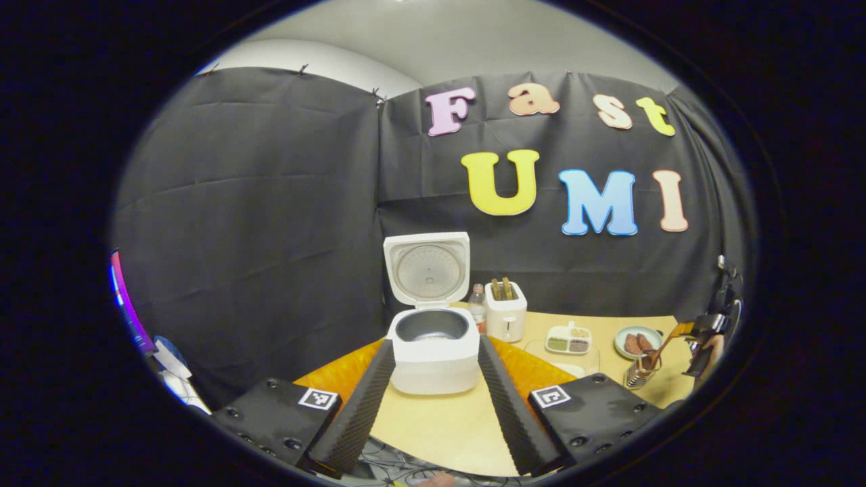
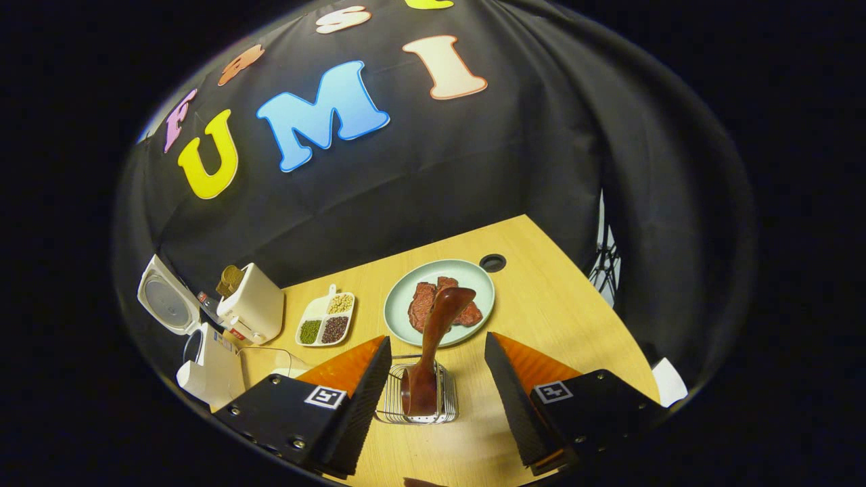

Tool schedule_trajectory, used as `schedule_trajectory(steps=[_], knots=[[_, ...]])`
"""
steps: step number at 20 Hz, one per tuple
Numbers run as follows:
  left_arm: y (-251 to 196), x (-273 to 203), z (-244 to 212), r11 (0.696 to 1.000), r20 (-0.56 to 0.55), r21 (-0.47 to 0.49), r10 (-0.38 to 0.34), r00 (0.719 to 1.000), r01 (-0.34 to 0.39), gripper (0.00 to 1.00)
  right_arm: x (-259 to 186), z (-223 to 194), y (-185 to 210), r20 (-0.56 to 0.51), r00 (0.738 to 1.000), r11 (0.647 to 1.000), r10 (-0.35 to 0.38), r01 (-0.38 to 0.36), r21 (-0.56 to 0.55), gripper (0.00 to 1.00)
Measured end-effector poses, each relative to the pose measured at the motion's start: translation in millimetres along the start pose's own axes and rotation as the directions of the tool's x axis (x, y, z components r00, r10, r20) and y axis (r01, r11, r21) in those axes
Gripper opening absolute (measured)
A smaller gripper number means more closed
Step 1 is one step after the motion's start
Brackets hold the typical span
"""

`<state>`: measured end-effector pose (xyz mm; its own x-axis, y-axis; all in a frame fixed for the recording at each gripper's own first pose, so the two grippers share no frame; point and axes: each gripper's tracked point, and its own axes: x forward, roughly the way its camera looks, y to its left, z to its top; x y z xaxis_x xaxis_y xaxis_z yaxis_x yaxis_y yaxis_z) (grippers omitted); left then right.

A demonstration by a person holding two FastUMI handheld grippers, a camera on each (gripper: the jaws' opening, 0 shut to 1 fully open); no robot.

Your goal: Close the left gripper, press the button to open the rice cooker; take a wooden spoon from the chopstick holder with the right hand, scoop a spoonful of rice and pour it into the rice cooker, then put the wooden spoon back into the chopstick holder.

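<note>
The rice cooker [image 1: 435,338] stands with its lid raised. The wooden spoon [image 2: 433,352] stands in the chopstick holder [image 2: 418,399], just before the plate of meat [image 2: 406,304]. The right gripper [image 2: 433,379] is spread wide, straddling the holder without contact. The left gripper [image 1: 433,385] is likewise spread. Advance until both pads flank the spoon's shaft, centre, then clamp and lift vertically.

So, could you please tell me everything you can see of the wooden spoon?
The glossy dark-brown wooden spoon stands in the silvery wire chopstick holder on the pale wooden table, one end inside the basket, the other rising out and leaning away. The open right claw sits on either side of it, not touching.
</note>
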<state>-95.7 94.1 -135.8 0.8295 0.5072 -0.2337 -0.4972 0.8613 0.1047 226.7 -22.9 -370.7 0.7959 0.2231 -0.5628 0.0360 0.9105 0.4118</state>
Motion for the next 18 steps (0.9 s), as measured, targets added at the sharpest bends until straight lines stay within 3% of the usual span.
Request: schedule_trajectory(steps=[4,5,6,8,10,11,12,14,18], knots=[[-15,-15,6,0.999,-0.012,-0.005,-0.037,0.999,0.037,0.89,31,1,0,-0.035,0.999,0.996,0.024,-0.021,0.082,0.86],[-16,-18,3,0.999,-0.02,-0.004,-0.034,0.999,0.034,0.88,45,-1,-7,-0.035,0.999,0.994,-0.01,0.013,0.109,0.79],[-15,-21,2,1.0,-0.029,0.003,-0.03,0.999,0.03,0.89,46,2,-4,-0.031,0.999,0.991,-0.006,0.01,0.136,0.53],[-14,-27,0,1.0,-0.039,0.019,-0.023,0.999,0.023,0.9,54,1,0,-0.04,0.999,0.984,0.017,-0.01,0.176,0.49],[-16,-31,-2,0.999,-0.037,0.031,-0.022,0.999,0.023,0.91,53,0,-7,-0.056,0.998,0.982,-0.007,0.018,0.19,0.49],[-16,-33,-2,0.999,-0.039,0.036,-0.02,0.999,0.022,0.9,72,-12,-4,-0.061,0.998,0.979,-0.009,0.022,0.205,0.39],[-16,-34,-2,0.999,-0.04,0.036,-0.02,0.999,0.022,0.9,60,-1,-4,-0.068,0.998,0.975,-0.005,0.02,0.222,0.29],[-17,-37,-2,0.999,-0.039,0.027,-0.016,0.999,0.017,0.91,60,-5,-2,-0.088,0.996,0.97,-0.002,0.023,0.242,0.28],[-7,-36,-4,1.0,-0.047,0.025,0.006,0.999,-0.005,0.91,57,-4,2,-0.096,0.995,0.965,0.006,0.02,0.263,0.16]])
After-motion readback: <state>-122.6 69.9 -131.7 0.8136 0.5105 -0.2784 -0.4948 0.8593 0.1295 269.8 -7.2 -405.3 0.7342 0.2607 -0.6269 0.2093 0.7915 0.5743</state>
